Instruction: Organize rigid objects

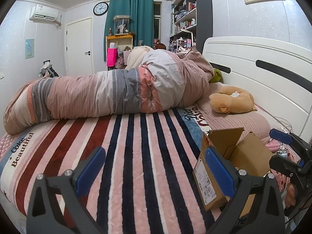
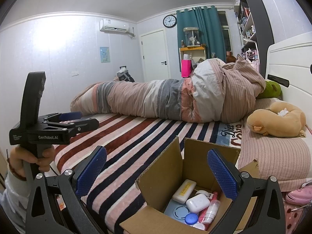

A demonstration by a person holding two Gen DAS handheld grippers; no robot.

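Observation:
An open cardboard box (image 2: pixel 165 175) stands on the striped blanket (image 2: pixel 136 142) near the bed's front right. Inside it lie a white earbud case (image 2: pixel 197 202), a white and yellow pack (image 2: pixel 184 191), a blue round lid (image 2: pixel 191 219), a pink bottle (image 2: pixel 211 211) and a pale blue flat item (image 2: pixel 175 210). My right gripper (image 2: pixel 157 171) hovers open above the box's left flap, holding nothing. My left gripper (image 1: pixel 155 167) is open and empty over the blanket, left of the box (image 1: pixel 241 152). A hand (image 2: pixel 42 158) holds the left gripper (image 2: pixel 85 120).
A rolled striped duvet (image 1: pixel 117 95) lies across the far half of the bed. A tan plush toy (image 1: pixel 232 101) and a green plush (image 1: pixel 216 76) sit by the white headboard (image 1: pixel 253 62). Pink items (image 2: pixel 298 197) lie right of the box.

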